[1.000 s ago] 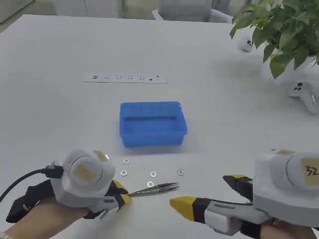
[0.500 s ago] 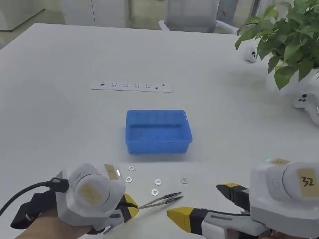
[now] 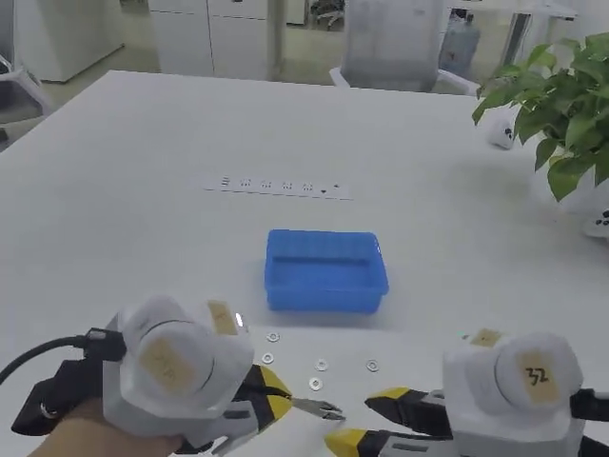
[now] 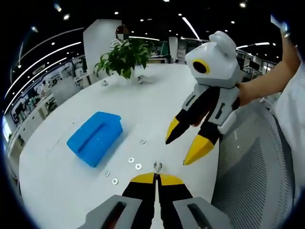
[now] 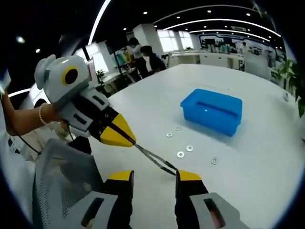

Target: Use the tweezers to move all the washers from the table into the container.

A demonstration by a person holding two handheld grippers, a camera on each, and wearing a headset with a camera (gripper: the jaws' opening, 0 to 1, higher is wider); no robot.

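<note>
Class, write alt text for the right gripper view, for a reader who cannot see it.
The left tool grips tweezers, tips near the open right tool. Five washers lie on a white table beside a blue container.

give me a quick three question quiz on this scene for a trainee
1. True or false: the left gripper is shut on the tweezers.
2. How many washers lie on the table?
3. The blue container holds: A) two washers B) no washers C) the tweezers.
Key: 1 true; 2 five; 3 B.
</note>
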